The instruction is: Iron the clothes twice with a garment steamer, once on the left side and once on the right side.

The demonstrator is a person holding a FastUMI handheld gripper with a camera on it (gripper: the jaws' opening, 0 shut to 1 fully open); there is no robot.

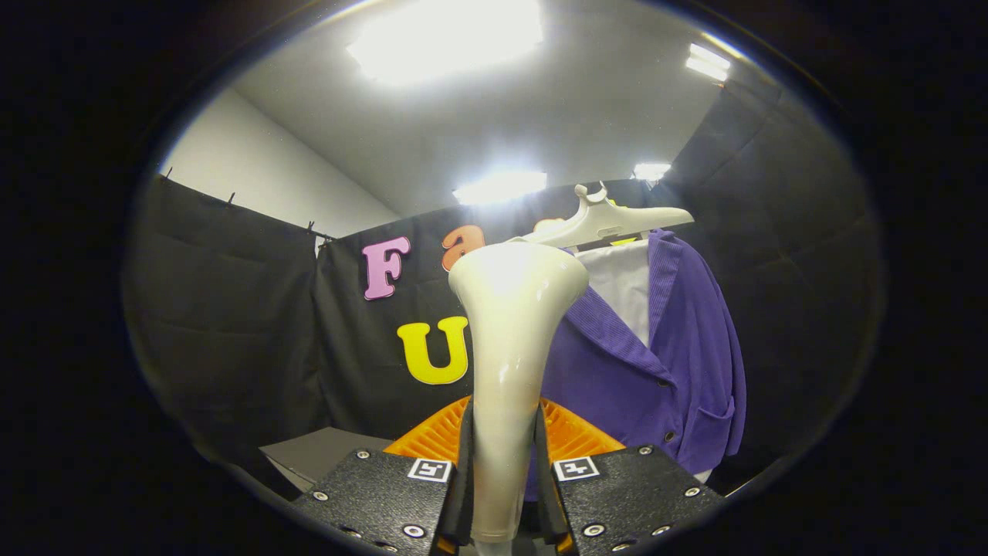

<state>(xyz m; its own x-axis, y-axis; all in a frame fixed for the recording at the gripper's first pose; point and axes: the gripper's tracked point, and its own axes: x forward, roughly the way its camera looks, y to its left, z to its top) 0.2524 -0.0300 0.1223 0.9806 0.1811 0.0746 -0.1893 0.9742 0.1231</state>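
My gripper (503, 463) is shut on the garment steamer (511, 340), a cream-white wand whose handle stands upright between both fingers and flares out into a wide head at the top. Beyond it and a little to the right hangs a purple cardigan (664, 363) over a white shirt (621, 286) on a white hanger (610, 220). The steamer head sits in front of the cardigan's left shoulder and hides that part. I cannot tell whether the head touches the cloth.
Black cloth walls (231, 324) close the booth behind and on both sides. A grey tabletop corner (324, 452) lies low to the left of the fingers. Bright ceiling lights (448, 35) glare overhead.
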